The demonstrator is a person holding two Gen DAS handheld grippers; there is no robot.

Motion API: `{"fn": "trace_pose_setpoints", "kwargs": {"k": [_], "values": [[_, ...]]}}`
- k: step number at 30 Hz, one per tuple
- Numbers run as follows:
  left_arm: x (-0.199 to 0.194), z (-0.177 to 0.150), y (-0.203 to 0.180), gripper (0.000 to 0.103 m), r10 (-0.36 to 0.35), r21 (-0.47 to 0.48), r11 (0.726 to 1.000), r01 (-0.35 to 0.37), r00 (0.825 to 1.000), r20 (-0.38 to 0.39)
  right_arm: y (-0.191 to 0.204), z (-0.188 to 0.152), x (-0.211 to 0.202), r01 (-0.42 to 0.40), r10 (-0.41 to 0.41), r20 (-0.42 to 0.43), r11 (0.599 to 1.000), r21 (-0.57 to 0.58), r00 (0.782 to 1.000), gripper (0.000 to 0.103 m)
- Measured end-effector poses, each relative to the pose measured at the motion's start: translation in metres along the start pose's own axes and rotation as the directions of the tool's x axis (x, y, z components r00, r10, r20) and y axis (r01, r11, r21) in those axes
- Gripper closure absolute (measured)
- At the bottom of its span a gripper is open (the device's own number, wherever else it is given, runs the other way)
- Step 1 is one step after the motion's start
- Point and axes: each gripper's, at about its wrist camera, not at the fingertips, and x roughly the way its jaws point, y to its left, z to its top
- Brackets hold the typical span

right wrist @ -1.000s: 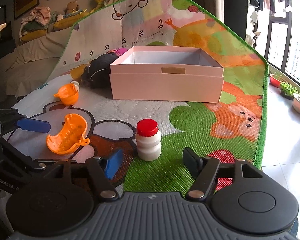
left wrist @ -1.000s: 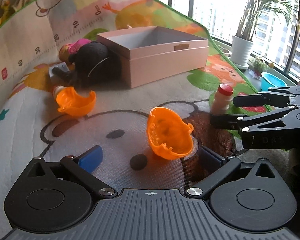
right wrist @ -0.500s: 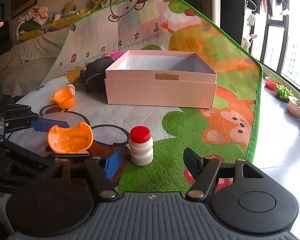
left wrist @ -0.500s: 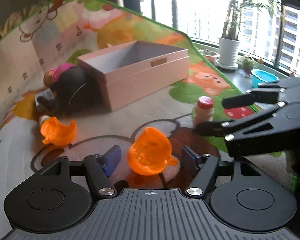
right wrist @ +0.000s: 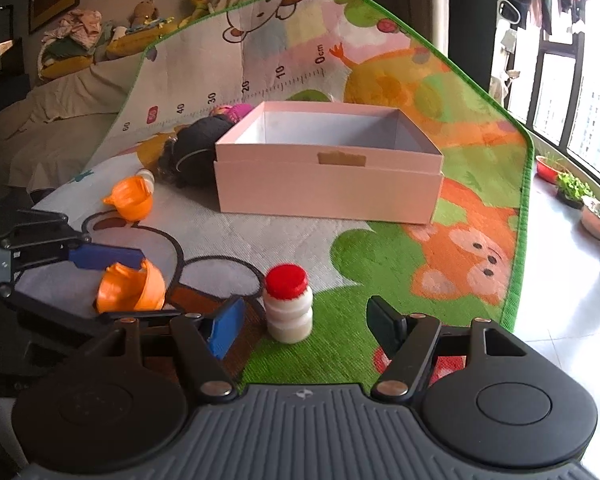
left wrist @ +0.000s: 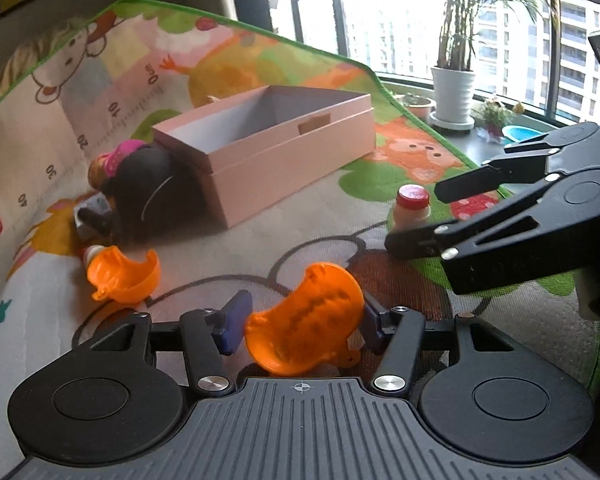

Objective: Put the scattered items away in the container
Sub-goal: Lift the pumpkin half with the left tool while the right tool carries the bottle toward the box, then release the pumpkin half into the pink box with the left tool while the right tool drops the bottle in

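- Left wrist view: the left hand-held gripper [left wrist: 302,326] has its two blue pads pressed against either side of an orange plastic shell [left wrist: 306,322]. It appears to be gripped and tilted, though whether it is lifted off the play mat [left wrist: 260,252] is hard to tell.
- Right wrist view: the right hand-held gripper [right wrist: 304,326] is spread wide and holds nothing. A small white bottle with a red cap [right wrist: 288,306] stands upright between its fingers, closer to the left finger and touching neither.
- The pink box [right wrist: 328,172] sits open toward the far edge of the play mat. No items show inside it, though its floor is partly hidden, so the tidying looks barely begun.
- Still loose on the mat: a second orange shell [left wrist: 124,276] near the left edge, and a dark soft toy with a pink part [left wrist: 140,184] lying against the box's left side.
- Judged from this, one shell is about to travel to the box, the bottle is lined up for a grasp, and the rest remains.
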Motion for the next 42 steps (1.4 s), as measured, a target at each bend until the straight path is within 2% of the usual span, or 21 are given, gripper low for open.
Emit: {"fn": "trace_pose_setpoints", "kwargs": {"k": [2, 3, 4, 6, 9, 12, 16, 20, 25, 30, 34, 35, 37, 38, 40, 41, 42], "values": [[-0.003, -0.001, 0.003, 0.042, -0.001, -0.009, 1.000, 0.001, 1.000, 0.000, 0.001, 0.002, 0.004, -0.002, 0.002, -0.008, 1.000, -0.005, 1.000, 0.049], [-0.005, -0.001, 0.004, 0.042, -0.002, -0.013, 1.000, 0.002, 1.000, 0.000, 0.001, 0.003, 0.007, -0.003, 0.003, -0.019, 1.000, -0.006, 1.000, 0.062], [-0.007, 0.000, 0.004, 0.042, -0.002, -0.015, 1.000, 0.002, 1.000, 0.001, 0.000, 0.004, 0.009, -0.003, 0.003, -0.028, 1.000, -0.005, 1.000, 0.071], [-0.011, 0.001, 0.005, 0.042, -0.005, -0.012, 1.000, 0.005, 1.000, 0.006, 0.000, 0.005, 0.008, 0.006, -0.006, -0.032, 1.000, -0.011, 0.999, 0.078], [-0.016, 0.008, 0.005, 0.042, -0.017, 0.005, 1.000, 0.017, 1.000, 0.015, -0.003, 0.011, 0.000, 0.015, -0.015, -0.017, 0.999, -0.036, 1.000, 0.078], [-0.024, 0.024, 0.008, 0.042, -0.019, 0.037, 0.999, 0.017, 0.998, 0.055, -0.011, 0.020, -0.014, 0.024, -0.024, 0.010, 0.998, -0.053, 1.000, 0.078], [-0.029, 0.061, 0.022, 0.042, -0.010, 0.070, 0.998, 0.000, 0.991, 0.136, -0.033, 0.042, -0.025, -0.004, 0.004, 0.024, 1.000, -0.015, 1.000, 0.078], [-0.008, 0.106, 0.038, 0.042, 0.023, 0.097, 0.994, -0.045, 0.977, 0.211, -0.055, 0.079, -0.016, 0.012, -0.012, 0.068, 1.000, 0.006, 0.998, 0.078], [0.048, 0.147, 0.055, 0.042, 0.051, 0.106, 0.991, -0.075, 0.975, 0.215, -0.081, 0.136, 0.019, 0.047, -0.051, 0.136, 0.998, 0.028, 0.989, 0.078], [0.109, 0.176, 0.072, 0.042, 0.073, 0.104, 0.990, -0.092, 0.983, 0.169, -0.100, 0.181, 0.077, 0.018, -0.026, 0.103, 0.996, 0.083, 0.994, 0.078], [0.143, 0.183, 0.083, 0.042, 0.075, 0.109, 0.990, -0.093, 0.985, 0.158, -0.116, 0.198, 0.120, -0.015, 0.006, 0.052, 0.984, 0.175, 0.999, 0.077], [0.150, 0.184, 0.085, 0.041, 0.070, 0.106, 0.991, -0.087, 0.985, 0.155, -0.121, 0.201, 0.127, -0.029, 0.018, 0.056, 0.979, 0.202, 0.998, 0.076], [0.157, 0.182, 0.090, 0.037, 0.058, 0.084, 0.994, -0.072, 0.987, 0.150, -0.129, 0.204, 0.134, -0.027, 0.010, 0.075, 0.972, 0.235, 0.997, 0.057], [0.159, 0.181, 0.094, 0.032, 0.056, 0.065, 0.996, -0.066, 0.988, 0.145, -0.130, 0.204, 0.132, -0.010, -0.012, 0.088, 0.970, 0.241, 0.996, 0.053], [0.153, 0.178, 0.102, 0.019, 0.058, 0.025, 0.998, -0.063, 0.987, 0.151, -0.131, 0.204, 0.125, 0.009, -0.038, 0.116, 0.970, 0.242, 0.993, 0.034], [0.146, 0.177, 0.106, 0.015, 0.060, 0.012, 0.998, -0.063, 0.985, 0.162, -0.132, 0.202, 0.119, 0.011, -0.044, 0.130, 0.970, 0.243, 0.991, 0.030], [0.137, 0.174, 0.109, 0.007, 0.064, -0.001, 0.998, -0.064, 0.982, 0.177, -0.132, 0.199, 0.112, 0.015, -0.052, 0.145, 0.969, 0.245, 0.988, 0.022]]}}
